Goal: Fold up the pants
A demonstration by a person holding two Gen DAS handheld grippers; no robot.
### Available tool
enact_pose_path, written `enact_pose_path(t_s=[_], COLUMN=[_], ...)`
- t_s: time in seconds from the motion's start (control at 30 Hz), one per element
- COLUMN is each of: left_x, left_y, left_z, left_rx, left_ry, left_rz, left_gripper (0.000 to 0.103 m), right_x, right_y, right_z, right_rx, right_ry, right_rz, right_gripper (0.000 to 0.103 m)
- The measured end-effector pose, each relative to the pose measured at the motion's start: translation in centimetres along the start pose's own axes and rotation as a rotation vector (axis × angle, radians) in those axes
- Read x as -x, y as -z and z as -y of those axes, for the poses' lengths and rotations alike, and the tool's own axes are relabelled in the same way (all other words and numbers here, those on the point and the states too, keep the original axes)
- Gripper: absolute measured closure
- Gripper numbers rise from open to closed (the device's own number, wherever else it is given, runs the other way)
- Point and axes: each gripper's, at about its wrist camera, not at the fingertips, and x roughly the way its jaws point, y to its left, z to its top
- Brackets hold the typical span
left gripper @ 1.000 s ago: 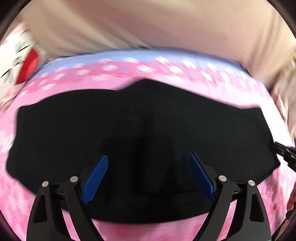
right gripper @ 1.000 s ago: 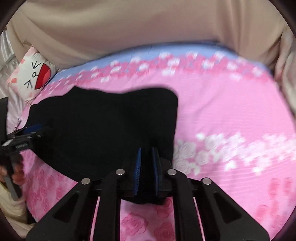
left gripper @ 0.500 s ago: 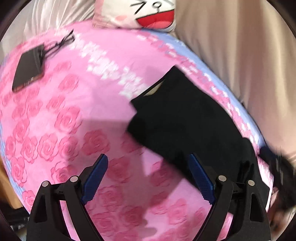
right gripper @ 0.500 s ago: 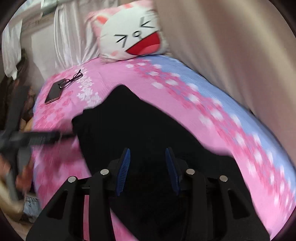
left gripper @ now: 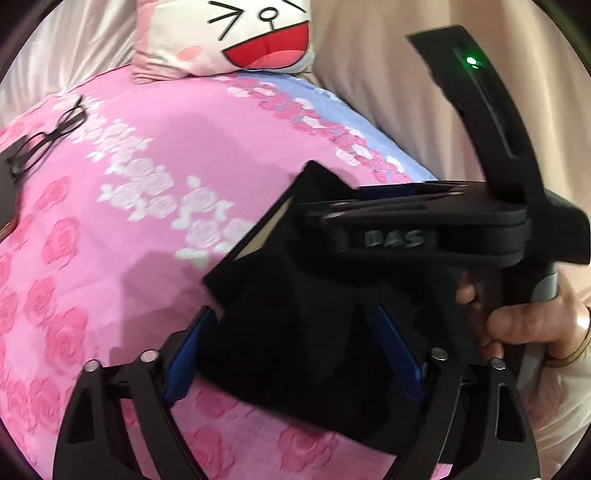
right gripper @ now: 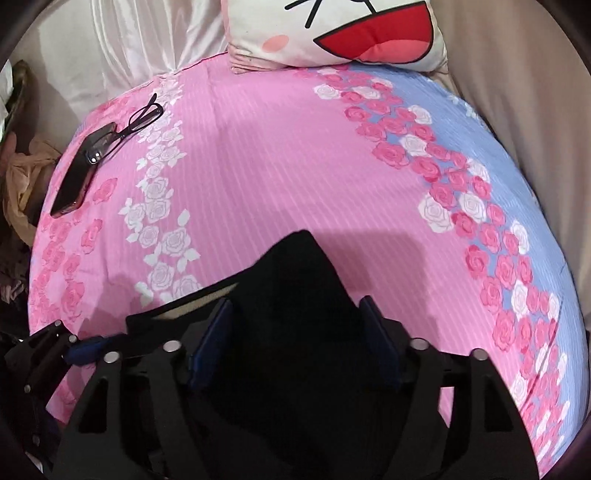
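The black pants (left gripper: pixel 295 325) lie folded into a compact pile on the pink rose-print bedsheet (left gripper: pixel 110 258). My left gripper (left gripper: pixel 291 343) is open, its blue pads on either side of the pile's near end. My right gripper (right gripper: pixel 295 339) is open too, its pads straddling a raised black fold of the pants (right gripper: pixel 299 280). In the left wrist view the right gripper's body (left gripper: pixel 424 229) lies flat across the pile's far side, held by a hand (left gripper: pixel 524 325). The left gripper's tip (right gripper: pixel 55 347) shows at the lower left of the right wrist view.
A cartoon-face pillow (right gripper: pixel 340 33) sits at the head of the bed. Black glasses (right gripper: pixel 129 125) and a dark phone (right gripper: pixel 79 177) lie near the bed's left edge. A beige curtain (left gripper: pixel 388 92) hangs along the right side. Clutter (right gripper: pixel 18 192) sits beyond the left edge.
The right gripper went from shut on the pants to open. Both grippers swung round toward the pillow and came close together over the pile, which is now more compact.
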Motion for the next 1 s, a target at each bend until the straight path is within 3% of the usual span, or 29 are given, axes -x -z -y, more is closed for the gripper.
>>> enact_pose_path(t_s=[0.03,0.07,0.1,0.13,0.3,0.47,0.57,0.77,0.87,1.0], left_x=[-0.1,-0.1,-0.1,-0.2,1.2,5.8,8.4,11.0,10.4,7.8], left_y=[-0.1,-0.3,-0.4,-0.7,-1.7,-1.2,-0.1,5.2,9.2,15.0], left_z=[0.2,0.3,0.3,0.4,3.4,10.4,16.0,27.8,33.7,39.8], left_rx=[-0.011,-0.019,-0.021,-0.026,-0.082,-0.219,-0.333,-0.556,-0.666,-0.774], left_ry=[-0.025,-0.040,-0.039,-0.012,0.023,0.079,0.152,0.310,0.365,0.420], left_rz=[0.010,0.020,0.025,0.020,0.051,0.150,0.190,0.184,0.139,0.022], left_gripper=[0.048,0.058,0.069,0.075,0.080,0.080,0.080,0.080,0.080,0.081], right_x=[0.3,0.5,1.1,1.9,6.3,13.7,18.8,28.1,31.0,31.8], right_y=[0.1,0.2,0.3,0.5,1.4,4.1,7.5,19.4,26.7,36.5], right_z=[0.1,0.3,0.7,1.5,2.0,4.6,7.5,14.0,17.1,20.3], right_rx=[0.002,-0.003,-0.018,-0.046,-0.053,-0.103,-0.169,-0.325,-0.422,-0.562], right_ry=[0.011,0.011,0.006,-0.019,-0.028,-0.020,-0.014,0.053,0.101,0.137], right_rz=[0.009,0.016,0.025,0.041,0.115,0.232,0.301,0.399,0.412,0.375], right_gripper=[0.061,0.070,0.087,0.093,0.096,0.096,0.096,0.096,0.096,0.096])
